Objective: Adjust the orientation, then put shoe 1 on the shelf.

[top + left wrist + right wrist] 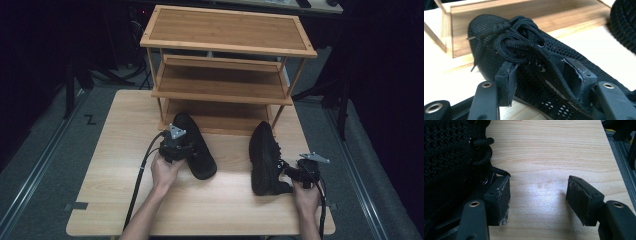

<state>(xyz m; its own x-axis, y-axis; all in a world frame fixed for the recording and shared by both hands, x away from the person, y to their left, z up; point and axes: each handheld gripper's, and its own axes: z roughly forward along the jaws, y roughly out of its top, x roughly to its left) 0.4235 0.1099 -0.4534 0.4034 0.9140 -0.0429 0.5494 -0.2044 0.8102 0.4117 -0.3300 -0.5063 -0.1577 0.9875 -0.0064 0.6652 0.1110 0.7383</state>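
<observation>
Two black mesh shoes (194,145) (265,159), laces knotted, lie on the table (115,190).

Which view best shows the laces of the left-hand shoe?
The left gripper view: the laces fill the upper centre, bunched on the left shoe, with the left tool straddling that shoe. The high view shows the same shoe whole but its laces cannot be made out. The right gripper view shows the other shoe's laces.

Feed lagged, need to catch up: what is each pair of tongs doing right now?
Left tongs: shut on the left shoe, gripping it across the laces.
Right tongs: open, holding nothing, beside the right shoe.
</observation>
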